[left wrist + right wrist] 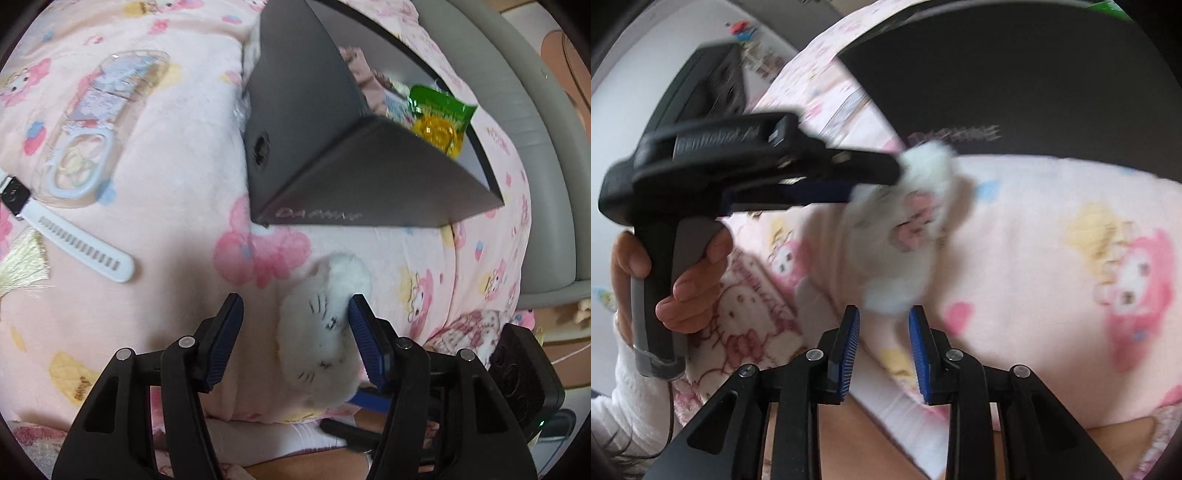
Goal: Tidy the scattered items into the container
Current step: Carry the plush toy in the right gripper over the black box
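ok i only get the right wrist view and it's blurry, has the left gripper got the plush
Observer: Not gripped. The plush sits between the open jaws of the left gripper; one pad touches it and the other stands clear.
Operator: anything in the box yet
Observer: Yes, a green packet and some other wrappers lie inside the box.
Operator: what else is still out
Observer: A white watch and a clear hair tie pack lie on the blanket, beside the box.
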The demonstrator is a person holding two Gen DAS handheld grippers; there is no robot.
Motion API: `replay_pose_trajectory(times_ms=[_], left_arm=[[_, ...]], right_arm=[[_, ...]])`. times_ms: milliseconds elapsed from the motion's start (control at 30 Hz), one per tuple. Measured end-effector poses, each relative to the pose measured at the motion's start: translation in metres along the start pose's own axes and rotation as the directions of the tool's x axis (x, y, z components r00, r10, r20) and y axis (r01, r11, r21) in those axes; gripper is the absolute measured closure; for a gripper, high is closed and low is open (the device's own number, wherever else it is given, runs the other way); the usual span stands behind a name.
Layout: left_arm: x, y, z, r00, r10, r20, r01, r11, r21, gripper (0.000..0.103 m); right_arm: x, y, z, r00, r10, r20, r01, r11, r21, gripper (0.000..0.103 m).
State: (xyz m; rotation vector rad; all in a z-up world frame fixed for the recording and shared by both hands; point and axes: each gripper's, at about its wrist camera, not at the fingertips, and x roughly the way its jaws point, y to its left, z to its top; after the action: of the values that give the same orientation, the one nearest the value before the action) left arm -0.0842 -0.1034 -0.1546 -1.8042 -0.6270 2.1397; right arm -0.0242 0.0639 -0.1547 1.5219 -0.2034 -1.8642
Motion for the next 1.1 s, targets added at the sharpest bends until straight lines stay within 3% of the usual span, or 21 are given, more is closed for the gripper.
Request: replay_pose_trajectory(times_ms=[100,133,200,333,500,600,700,767,833,967,1033,1100], left_arm=[[0.004,-0.003,-0.002,1.000,0.017,-0.019,-0.016,1.000,0.023,0.042],[0.003,-0.004,-0.003,1.000,0.020,-0.016,-0.020,0.999,0.025,0.042],[0.001,-0.002,-0.005,1.000,0.020,-0.015,-0.019,1.000,0.019,0.042],[-0.001,-0.003,-0.004,1.000,0.026,-0.005,-0.025,1.000,0.013,0.043],[0.001,-0.007,-0.007,1.000,0.019,-0.011,-0.018,0.999,0.029,0.042],[-0.003,-0.004,-0.005,1.000,-0.019,0.006,0.019,1.000,-0.001,0.042],[-0.007,0.006,-0.008,0.999,-0.054,0.008,0.054,0.998,-0.029,0.042],[-0.002,0.004,-0.007,0.999,-0.039,-0.007,0.039,0.999,-0.026,0.043],[0.000,-0.002,-0.001,1.000,-0.004,-0.019,0.004,1.000,-0.017,0.043],[0.009,-0.013,0.000,0.997,-0.032,-0.064,0.033,0.999,0.025,0.042],[0.013,-0.019,-0.004,0.993,-0.065,-0.103,0.071,0.996,0.052,0.042],[0.008,-0.019,-0.006,0.992,-0.088,-0.094,0.094,0.994,0.058,0.042]], right_arm=[[0.017,-0.004,0.002,1.000,-0.002,-0.017,0.002,0.999,0.045,0.079],[0.019,-0.008,0.001,1.000,-0.001,-0.010,0.002,0.997,0.072,0.087],[0.016,-0.012,0.000,1.000,-0.006,-0.003,0.006,0.995,0.099,0.089],[0.000,-0.010,-0.002,0.991,-0.120,0.052,0.115,0.989,0.089,0.090],[-0.028,-0.019,0.002,0.958,-0.250,0.143,0.230,0.963,0.141,0.089],[-0.033,-0.030,0.002,0.966,-0.223,0.134,0.196,0.962,0.191,0.089],[-0.026,-0.034,-0.002,0.981,-0.132,0.139,0.099,0.971,0.220,0.089],[-0.023,-0.036,-0.002,0.985,-0.031,0.173,-0.013,0.968,0.250,0.088],[-0.003,-0.033,-0.001,0.982,0.024,0.190,-0.075,0.961,0.266,0.086],[0.007,-0.026,0.012,0.990,-0.032,0.139,0.003,0.979,0.204,0.083],[0.009,-0.025,0.013,0.988,-0.029,0.155,-0.004,0.978,0.210,0.083],[0.001,-0.033,0.015,0.982,-0.040,0.183,-0.007,0.969,0.246,0.083]])
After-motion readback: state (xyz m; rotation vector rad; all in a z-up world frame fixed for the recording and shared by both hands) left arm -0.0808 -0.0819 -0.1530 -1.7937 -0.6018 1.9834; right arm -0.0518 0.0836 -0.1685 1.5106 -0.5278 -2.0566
